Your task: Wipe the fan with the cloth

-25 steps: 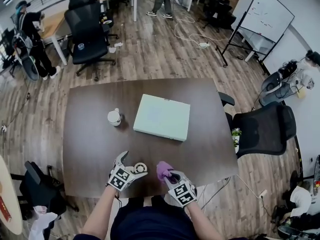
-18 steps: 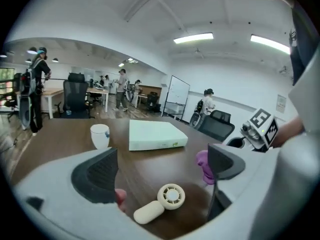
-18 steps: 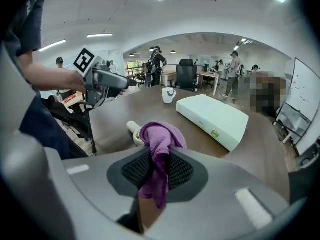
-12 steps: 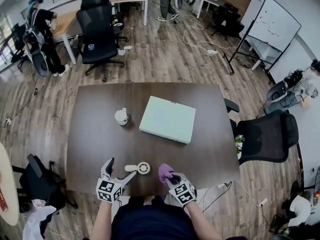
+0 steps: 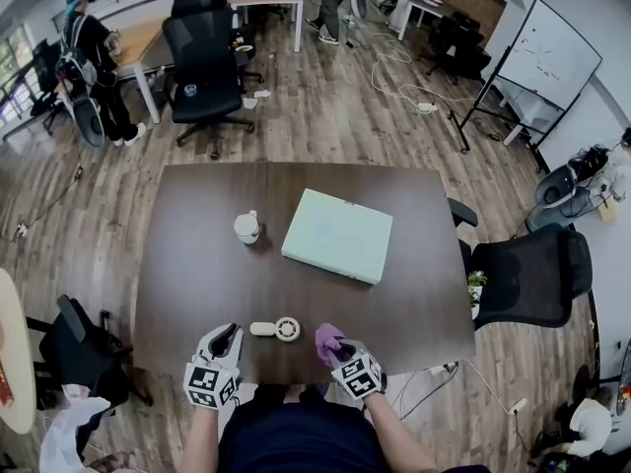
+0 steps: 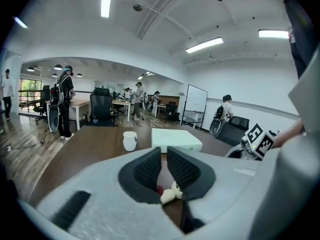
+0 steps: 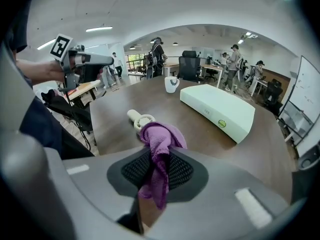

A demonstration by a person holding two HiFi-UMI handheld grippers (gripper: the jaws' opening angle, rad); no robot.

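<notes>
Fingers (image 7: 181,170) of right gripper (image 5: 337,351) pinch the purple cloth (image 7: 159,136); left gripper (image 5: 227,337) jaws have just been closing, almost together on nothing; fan (image 5: 281,329) lies on table (image 5: 197,244) between both grippers.

fan (image 6: 171,194) mostly hidden in left gripper view, its head partly behind cloth (image 7: 159,136)

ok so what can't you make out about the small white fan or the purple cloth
The small white fan: too small in the head view to show dirt; in the right gripper view the purple cloth covers part of its round head.
Cloth's full extent: bunched and pinched in the right gripper.
</notes>
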